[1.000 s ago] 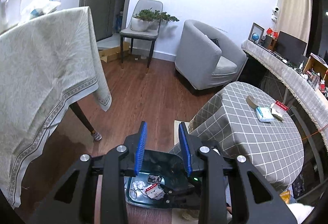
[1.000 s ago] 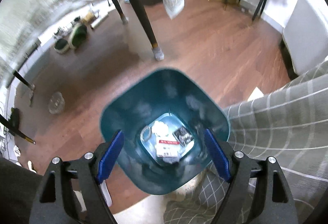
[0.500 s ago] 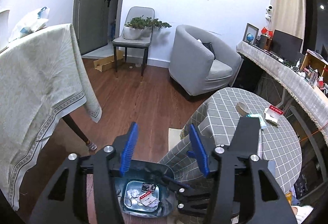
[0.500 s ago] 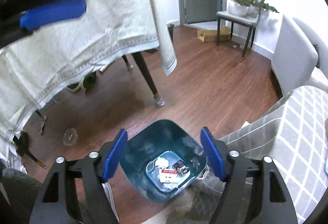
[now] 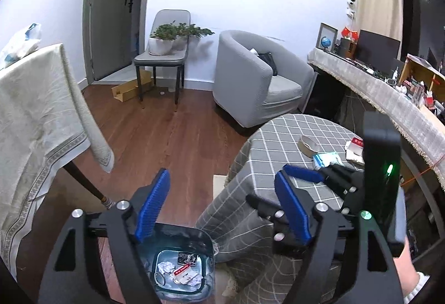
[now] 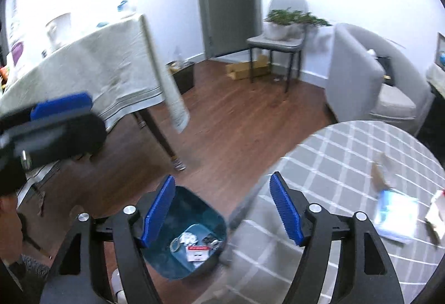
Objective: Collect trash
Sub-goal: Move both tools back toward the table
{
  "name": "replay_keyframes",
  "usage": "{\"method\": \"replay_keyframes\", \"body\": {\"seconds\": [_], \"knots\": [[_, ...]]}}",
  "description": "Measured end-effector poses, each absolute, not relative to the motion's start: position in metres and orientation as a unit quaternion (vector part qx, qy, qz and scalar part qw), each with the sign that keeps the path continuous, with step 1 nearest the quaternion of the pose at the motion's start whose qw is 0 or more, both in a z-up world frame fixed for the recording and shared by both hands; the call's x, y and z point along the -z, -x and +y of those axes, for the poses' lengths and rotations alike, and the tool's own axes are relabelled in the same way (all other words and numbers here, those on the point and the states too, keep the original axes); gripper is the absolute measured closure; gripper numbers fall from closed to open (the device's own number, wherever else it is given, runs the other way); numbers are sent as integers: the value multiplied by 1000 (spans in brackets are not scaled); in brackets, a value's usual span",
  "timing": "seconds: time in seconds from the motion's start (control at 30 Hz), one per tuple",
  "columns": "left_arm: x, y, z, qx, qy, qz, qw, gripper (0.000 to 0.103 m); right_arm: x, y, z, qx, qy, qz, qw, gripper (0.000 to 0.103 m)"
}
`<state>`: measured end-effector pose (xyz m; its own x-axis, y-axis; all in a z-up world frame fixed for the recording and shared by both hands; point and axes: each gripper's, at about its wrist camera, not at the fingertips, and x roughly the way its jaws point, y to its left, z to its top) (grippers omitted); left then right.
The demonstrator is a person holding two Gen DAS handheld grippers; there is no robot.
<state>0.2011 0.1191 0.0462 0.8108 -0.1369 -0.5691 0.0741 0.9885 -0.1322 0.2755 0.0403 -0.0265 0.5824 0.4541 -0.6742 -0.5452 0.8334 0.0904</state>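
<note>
A dark teal trash bin (image 5: 192, 242) stands on the floor beside the round table, with crumpled paper and a red-and-white wrapper (image 5: 185, 273) inside; it also shows in the right wrist view (image 6: 194, 209). My left gripper (image 5: 222, 206) is open and empty, raised above the bin. My right gripper (image 6: 222, 209) is open and empty, above the bin and the table edge. On the round grey checked table (image 5: 278, 142) lie a tape roll (image 5: 307, 144), a blue tissue pack (image 5: 325, 159) and a red-and-white carton (image 5: 354, 145).
A table with a beige cloth (image 5: 36, 114) stands at left, its leg (image 5: 91, 190) near the bin. A grey armchair (image 5: 258, 81) and a chair with potted plants (image 5: 164, 53) stand at the back. A long counter (image 5: 389, 98) runs along the right.
Both grippers have risen away from the bin and tilted up toward the room. The left gripper has opened wider. The right gripper has swung right, toward the round table.
</note>
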Motion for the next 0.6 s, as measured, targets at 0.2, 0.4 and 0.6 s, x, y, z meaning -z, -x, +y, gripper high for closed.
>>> {"method": "replay_keyframes", "body": {"seconds": [0.2,0.4,0.6], "knots": [[-40,-211,92,69,47,306,948,14,18,-285,1,-245,47,352,902,19],[-33,-220,65,67,34,311,947,9,14,-292,-42,-205,30,352,913,13],[-25,-233,45,72,37,322,943,7,11,-298,-79,-160,22,353,922,8]]}}
